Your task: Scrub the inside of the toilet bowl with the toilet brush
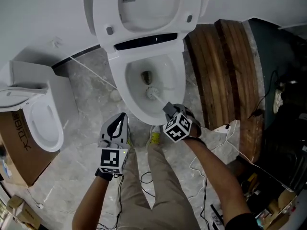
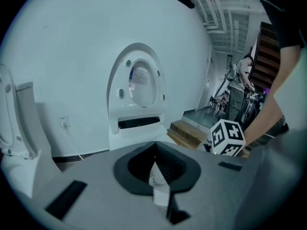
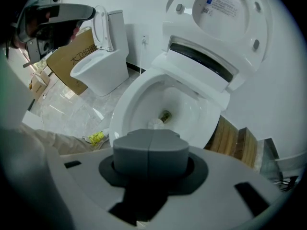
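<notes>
The right gripper has its jaws shut tight on the handle of the toilet brush. The white brush head sits low inside the toilet bowl, near the hole, in the middle of the head view. The left gripper has its jaws together with nothing in them, just below the bowl's front edge. The lid stands up at the top.

Head view: brush in bowl, seat and lid raised.
Your right gripper holds the toilet brush, its white head low inside the toilet bowl, just beside the drain. Your left gripper hangs over the marble floor, near the rim. A second toilet stands at left.
</notes>
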Tool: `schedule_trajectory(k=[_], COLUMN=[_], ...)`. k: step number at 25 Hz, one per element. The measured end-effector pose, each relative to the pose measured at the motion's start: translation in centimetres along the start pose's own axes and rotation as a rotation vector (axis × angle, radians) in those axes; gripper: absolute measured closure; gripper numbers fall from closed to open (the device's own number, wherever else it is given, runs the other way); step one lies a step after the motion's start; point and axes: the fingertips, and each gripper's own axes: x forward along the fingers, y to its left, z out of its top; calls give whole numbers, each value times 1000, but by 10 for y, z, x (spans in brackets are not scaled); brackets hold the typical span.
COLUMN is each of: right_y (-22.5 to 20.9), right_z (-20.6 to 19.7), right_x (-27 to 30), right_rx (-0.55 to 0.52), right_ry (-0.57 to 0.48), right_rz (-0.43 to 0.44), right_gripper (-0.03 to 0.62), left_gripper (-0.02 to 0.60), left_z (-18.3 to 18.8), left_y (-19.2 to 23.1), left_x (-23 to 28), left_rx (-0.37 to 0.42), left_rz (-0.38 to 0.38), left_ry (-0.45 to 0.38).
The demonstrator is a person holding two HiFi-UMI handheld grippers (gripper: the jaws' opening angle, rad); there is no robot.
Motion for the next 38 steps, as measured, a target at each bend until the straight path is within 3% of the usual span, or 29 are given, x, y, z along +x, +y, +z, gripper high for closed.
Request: schedule_trajectory(k=[11,18,23,29,38], right_y=[3,1,-9,-26,-64], right_z=[31,70,97,118,113], right_x=[7,16,22,27,32], right_rx=[-16,-122,-139,-22,123], right_ry=[-13,-37,-55,-107,-120], right_rz=[37,41,32,58,-41], right_gripper=[444,441,437,420,441], left_gripper=[571,571,571,571,571], left_z=[8,6,3,-1,-1], left_y=[12,22,22,19,19], left_x=[2,0,-1,0,0], left_rx=[-16,-28,-36,-33,-21], left_rz=[8,27,23,13,21], left_ry=[-17,-21,-22,-15,-17])
